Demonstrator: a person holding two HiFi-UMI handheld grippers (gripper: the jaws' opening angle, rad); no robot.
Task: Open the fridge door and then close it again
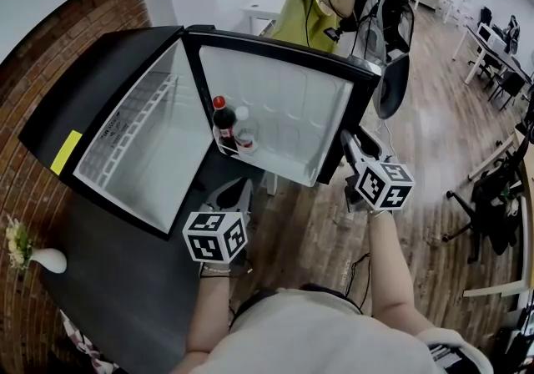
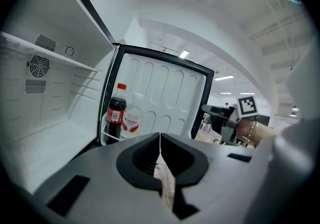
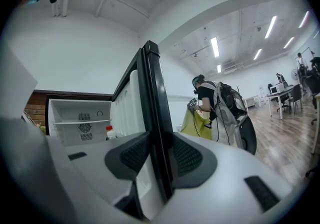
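Left tool (image 2: 160,152), nearest, closed on nothing and parked idle below the open mini-fridge (image 1: 98,105); right tool (image 3: 161,150) clamped on the free edge of the fridge door (image 1: 279,105), which is swung wide rightward with a cola bottle (image 1: 223,123) racked inside, presumably to steer it shut.

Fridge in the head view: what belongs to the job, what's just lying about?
Job: fridge, fridge door, right claw clamped on its edge.
Lying about: cola bottle, water bottle, vase, left claw shut, empty.

Glossy plastic fridge door (image 1: 279,109), wooden floor (image 1: 434,138)
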